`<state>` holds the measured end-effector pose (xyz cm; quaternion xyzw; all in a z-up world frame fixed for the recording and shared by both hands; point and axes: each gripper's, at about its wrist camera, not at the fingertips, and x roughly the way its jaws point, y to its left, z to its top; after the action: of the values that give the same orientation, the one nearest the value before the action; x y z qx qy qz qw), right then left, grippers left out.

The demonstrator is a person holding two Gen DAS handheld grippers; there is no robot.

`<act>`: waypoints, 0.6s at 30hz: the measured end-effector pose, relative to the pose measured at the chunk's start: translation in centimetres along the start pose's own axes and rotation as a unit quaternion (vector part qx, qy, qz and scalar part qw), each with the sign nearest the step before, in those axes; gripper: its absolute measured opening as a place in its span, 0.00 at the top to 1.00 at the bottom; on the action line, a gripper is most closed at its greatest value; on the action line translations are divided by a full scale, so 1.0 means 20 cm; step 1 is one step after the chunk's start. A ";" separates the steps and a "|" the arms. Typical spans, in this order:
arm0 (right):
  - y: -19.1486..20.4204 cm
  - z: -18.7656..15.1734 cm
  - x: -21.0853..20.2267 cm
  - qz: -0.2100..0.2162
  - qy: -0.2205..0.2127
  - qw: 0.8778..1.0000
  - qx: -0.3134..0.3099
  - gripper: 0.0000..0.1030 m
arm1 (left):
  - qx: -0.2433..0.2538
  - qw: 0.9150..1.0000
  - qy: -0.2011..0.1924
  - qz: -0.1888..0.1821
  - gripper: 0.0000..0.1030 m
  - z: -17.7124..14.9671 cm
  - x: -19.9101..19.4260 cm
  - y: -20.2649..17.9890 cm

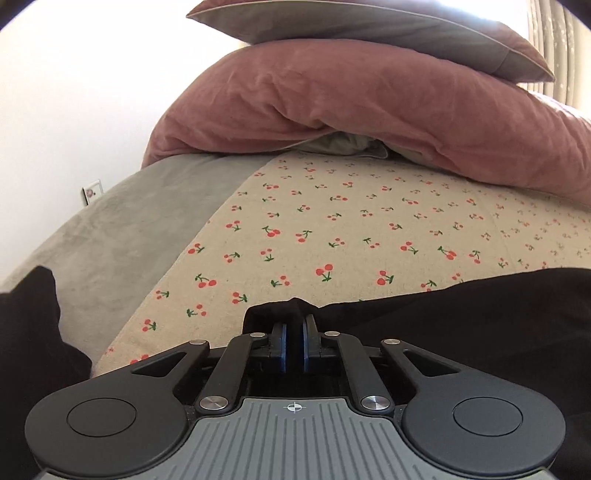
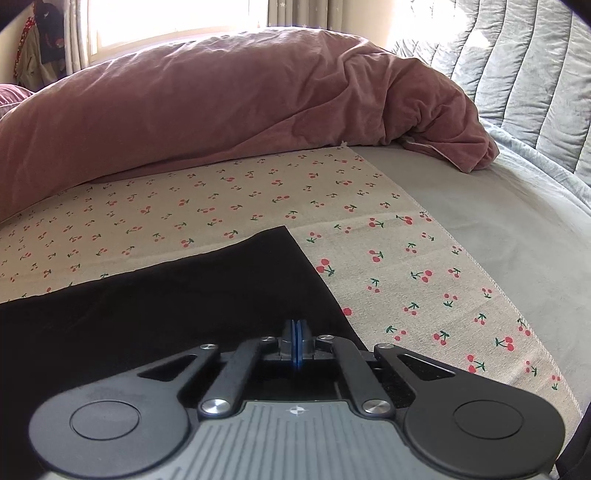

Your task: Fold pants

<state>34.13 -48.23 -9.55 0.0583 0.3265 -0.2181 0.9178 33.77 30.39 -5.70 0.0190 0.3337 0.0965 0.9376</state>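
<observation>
The black pants [image 2: 184,295] lie flat on a cherry-print cloth [image 2: 406,258] spread over the bed. In the right wrist view their straight hem edge runs down to the right. My right gripper [image 2: 296,324] sits just inside that edge, its blue pads shut together with the tips down in the black cloth. In the left wrist view the black pants [image 1: 461,314] stretch off to the right. My left gripper [image 1: 294,319] is shut on a small bunched-up fold of them that puckers over the fingertips. More black cloth [image 1: 29,332] shows at the far left.
A pink duvet [image 2: 221,103] is heaped along the far side of the cherry cloth, with pillows [image 1: 369,29] stacked on it. Grey bedsheet [image 2: 498,221] lies bare to the right, and a quilted grey headboard [image 2: 517,74] rises beyond it. A white wall [image 1: 74,110] stands on the left.
</observation>
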 end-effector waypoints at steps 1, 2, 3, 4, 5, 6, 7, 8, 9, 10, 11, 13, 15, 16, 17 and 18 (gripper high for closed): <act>0.01 0.01 -0.01 -0.006 0.000 1.000 -0.005 0.97 | 0.011 1.000 0.001 0.009 0.86 0.01 -0.01 -0.01; 0.03 0.01 -0.03 -0.010 -0.001 1.000 -0.011 0.88 | 0.016 1.000 0.002 0.010 0.85 0.03 -0.02 -0.02; 0.04 0.02 -0.06 -0.007 -0.007 1.000 -0.013 0.76 | 0.017 1.000 0.001 0.009 0.81 0.04 -0.05 -0.02; 0.06 0.03 -0.09 0.002 -0.010 1.000 -0.013 0.68 | 0.015 1.000 -0.003 0.009 0.76 0.06 -0.08 -0.02; 0.07 0.04 -0.12 0.018 -0.011 1.000 -0.015 0.55 | 0.016 1.000 -0.009 0.007 0.72 0.07 -0.11 -0.02; 0.09 0.05 -0.15 0.036 -0.010 0.999 -0.021 0.54 | 0.021 1.000 -0.014 -0.006 0.58 0.09 -0.14 -0.03; 0.13 0.07 -0.18 0.050 -0.009 0.998 -0.031 0.54 | 0.029 0.999 -0.021 -0.023 0.42 0.10 -0.18 -0.05; 0.17 0.09 -0.21 0.057 -0.005 0.998 -0.041 0.53 | 0.038 0.998 -0.028 -0.037 0.36 0.11 -0.21 -0.08; 0.22 0.10 -0.23 0.061 0.001 0.997 -0.049 0.52 | 0.049 0.997 -0.035 -0.052 0.34 0.13 -0.24 -0.11; 0.27 0.12 -0.25 0.070 0.011 0.996 -0.054 0.51 | 0.060 0.995 -0.038 -0.067 0.34 0.15 -0.25 -0.15; 0.33 0.14 -0.26 0.081 0.019 0.995 -0.060 0.48 | 0.071 0.993 -0.040 -0.087 0.33 0.16 -0.26 -0.19; 0.45 0.16 -0.28 0.098 0.032 0.992 -0.070 0.35 | 0.094 0.987 -0.044 -0.120 0.31 0.19 -0.26 -0.28; 0.57 0.17 -0.29 0.114 0.050 0.989 -0.073 0.30 | 0.125 0.980 -0.043 -0.146 0.29 0.21 -0.23 -0.38; 0.63 0.17 -0.29 0.125 0.061 0.987 -0.075 0.30 | 0.147 0.976 -0.041 -0.157 0.29 0.21 -0.20 -0.45; 0.69 0.17 -0.29 0.133 0.071 0.986 -0.076 0.30 | 0.164 0.972 -0.037 -0.165 0.29 0.21 -0.18 -0.50; 0.74 0.17 -0.29 0.139 0.081 0.984 -0.074 0.30 | 0.181 0.968 -0.032 -0.171 0.29 0.21 -0.14 -0.56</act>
<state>38.61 -33.70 -3.84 0.0520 0.4036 -0.0581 0.9116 36.15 18.93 -1.76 0.1339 0.3137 -0.1283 0.9312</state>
